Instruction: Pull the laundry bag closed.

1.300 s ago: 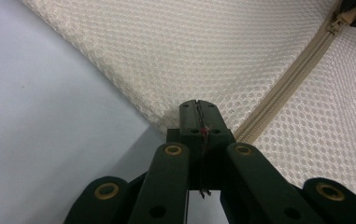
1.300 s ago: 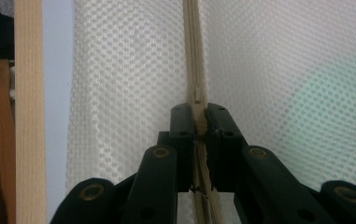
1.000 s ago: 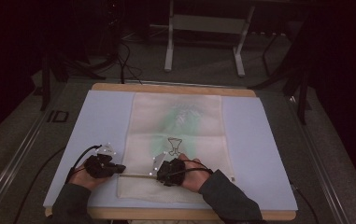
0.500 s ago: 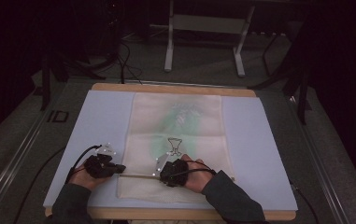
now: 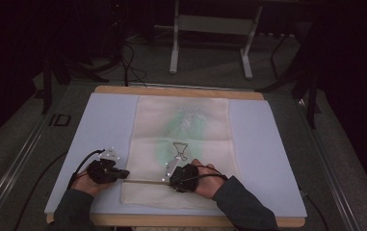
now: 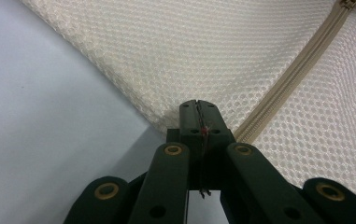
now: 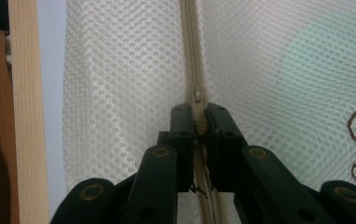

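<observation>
Mesh laundry bag (image 5: 181, 144) lies flat on the pale blue table cover (image 5: 268, 159) in the high view, with the left gripper (image 5: 123, 174) at its near left edge and the right gripper (image 5: 169, 179) on its zipper line. Left gripper view: the jaws are clamped together on the bag's edge (image 6: 178, 116), beside the zipper (image 6: 292, 79). Right gripper view: the jaws are pinched on the zipper slider (image 7: 197, 116), mesh spreading to both sides.

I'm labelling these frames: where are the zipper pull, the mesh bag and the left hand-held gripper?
zipper pull (image 7: 197, 95), right gripper view, on its small tab.
mesh bag (image 5: 205, 139), high view, on its middle panel.
left hand-held gripper (image 6: 197, 106), left gripper view, on the closed jaw tips.
</observation>
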`<state>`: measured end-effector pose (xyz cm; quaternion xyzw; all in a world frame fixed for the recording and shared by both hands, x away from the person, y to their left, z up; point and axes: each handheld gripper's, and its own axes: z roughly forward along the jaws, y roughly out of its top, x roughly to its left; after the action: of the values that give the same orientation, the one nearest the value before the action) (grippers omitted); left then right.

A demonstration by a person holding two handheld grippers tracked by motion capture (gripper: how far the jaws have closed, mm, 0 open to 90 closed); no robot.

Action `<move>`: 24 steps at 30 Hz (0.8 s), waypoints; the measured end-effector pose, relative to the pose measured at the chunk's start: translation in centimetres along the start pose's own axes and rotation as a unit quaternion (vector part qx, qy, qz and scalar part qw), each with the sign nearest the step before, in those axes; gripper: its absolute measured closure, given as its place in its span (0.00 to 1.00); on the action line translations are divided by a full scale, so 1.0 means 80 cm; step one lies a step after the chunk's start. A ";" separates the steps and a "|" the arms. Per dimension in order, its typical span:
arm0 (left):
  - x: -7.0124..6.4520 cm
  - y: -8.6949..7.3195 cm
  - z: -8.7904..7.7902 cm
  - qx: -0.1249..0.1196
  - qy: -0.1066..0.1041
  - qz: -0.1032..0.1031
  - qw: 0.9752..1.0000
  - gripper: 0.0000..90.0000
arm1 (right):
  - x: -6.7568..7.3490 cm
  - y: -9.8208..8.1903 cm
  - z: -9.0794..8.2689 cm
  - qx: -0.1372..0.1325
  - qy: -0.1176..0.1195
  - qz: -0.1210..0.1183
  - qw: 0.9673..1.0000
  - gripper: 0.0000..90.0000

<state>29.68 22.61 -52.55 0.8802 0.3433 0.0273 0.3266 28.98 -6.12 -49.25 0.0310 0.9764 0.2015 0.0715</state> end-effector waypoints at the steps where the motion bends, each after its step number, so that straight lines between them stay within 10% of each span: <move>1: 0.000 0.000 0.000 0.000 0.000 0.000 1.000 1.00 | 0.000 -0.001 0.000 0.000 0.001 0.002 1.000 0.91; 24: 0.000 0.000 0.000 0.000 -0.001 -0.002 1.000 1.00 | -0.002 -0.025 -0.010 0.009 -0.002 0.011 1.000 0.91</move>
<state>29.70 22.64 -52.56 0.8795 0.3446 0.0262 0.3271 28.94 -8.27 -49.26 0.0424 0.9776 0.1935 0.0707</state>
